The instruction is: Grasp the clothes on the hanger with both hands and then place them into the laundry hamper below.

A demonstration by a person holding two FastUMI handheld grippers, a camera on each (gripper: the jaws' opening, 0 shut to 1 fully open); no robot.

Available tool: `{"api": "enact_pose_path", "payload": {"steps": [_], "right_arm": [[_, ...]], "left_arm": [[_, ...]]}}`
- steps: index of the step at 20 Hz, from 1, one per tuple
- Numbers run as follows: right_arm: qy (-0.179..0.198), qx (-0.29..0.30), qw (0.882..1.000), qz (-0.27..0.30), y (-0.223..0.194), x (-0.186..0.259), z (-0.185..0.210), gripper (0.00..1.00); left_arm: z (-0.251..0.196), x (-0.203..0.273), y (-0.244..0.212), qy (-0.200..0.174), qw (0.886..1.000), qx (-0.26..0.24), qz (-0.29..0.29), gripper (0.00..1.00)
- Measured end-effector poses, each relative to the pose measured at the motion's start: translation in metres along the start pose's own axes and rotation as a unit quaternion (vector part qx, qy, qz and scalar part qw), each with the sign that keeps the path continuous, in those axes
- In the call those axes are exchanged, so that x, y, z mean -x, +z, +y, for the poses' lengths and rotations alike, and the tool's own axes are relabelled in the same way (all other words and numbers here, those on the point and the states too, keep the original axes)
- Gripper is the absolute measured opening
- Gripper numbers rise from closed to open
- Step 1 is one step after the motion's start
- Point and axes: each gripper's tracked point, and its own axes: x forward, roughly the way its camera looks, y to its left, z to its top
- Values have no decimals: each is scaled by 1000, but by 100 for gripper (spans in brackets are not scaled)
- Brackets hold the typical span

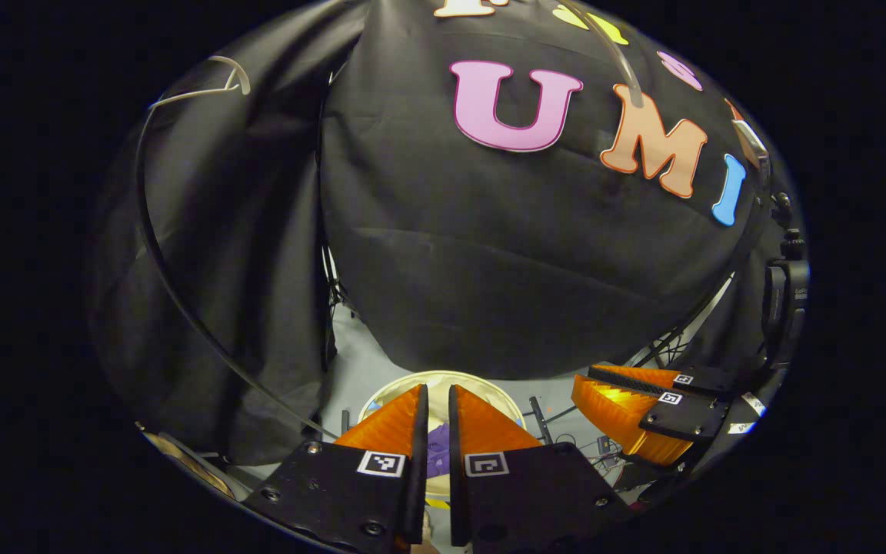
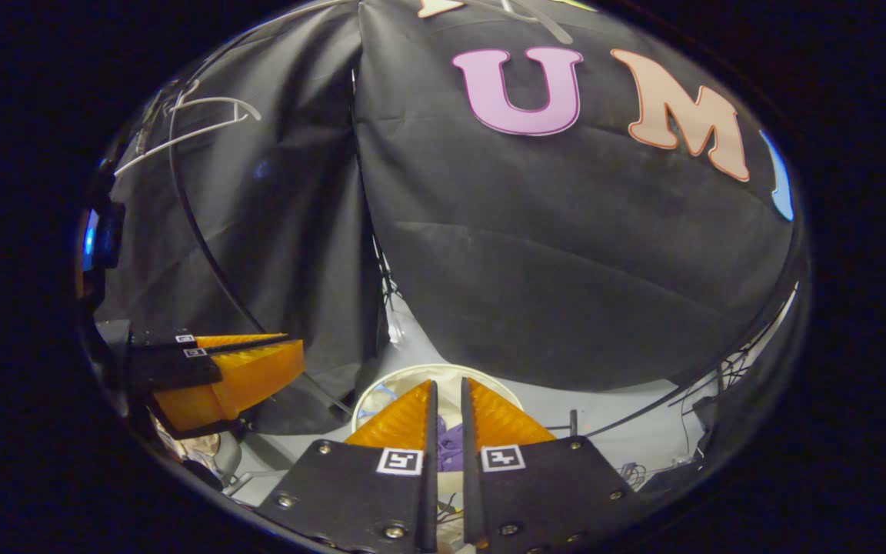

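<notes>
Purple clothes (image 1: pixel 437 454) lie inside a round cream laundry hamper (image 1: pixel 375 398) on the floor below me. My left gripper (image 1: pixel 437 386) hangs over the hamper, its fingers close together with only a thin slit and nothing between them. To its right my right gripper (image 1: pixel 583 378) is also closed up. In the right gripper view, my right gripper (image 2: pixel 449 381) hovers above the hamper (image 2: pixel 370 392), and the purple clothes (image 2: pixel 449 450) show through its slit. My left gripper (image 2: pixel 295 345) is at the left. A bare white hanger (image 1: pixel 204 91) (image 2: pixel 204 127) hangs high at the left.
A thin black rod (image 1: pixel 181 308) curves down the wall cloth at the left. Cables and black stand legs (image 1: pixel 539 412) lie on the grey floor around the hamper. A dark mounted device (image 1: pixel 785 300) sits at the far right. A second pale hanger (image 1: pixel 620 61) hangs at the top right.
</notes>
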Motion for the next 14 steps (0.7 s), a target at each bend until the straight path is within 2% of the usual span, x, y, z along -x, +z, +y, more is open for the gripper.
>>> {"api": "enact_pose_path", "payload": {"steps": [6,13,14], "right_arm": [[-31,23,996,-80,52,24,-12,13],[-60,40,979,-189,130,78,-22,13],[-63,41,976,-203,142,88,-24,13]], "left_arm": [[-18,25,45,-18,997,-6,-70,14],[-43,77,112,-39,984,-25,-171,14],[-49,86,123,-42,981,-30,-186,6]]}}
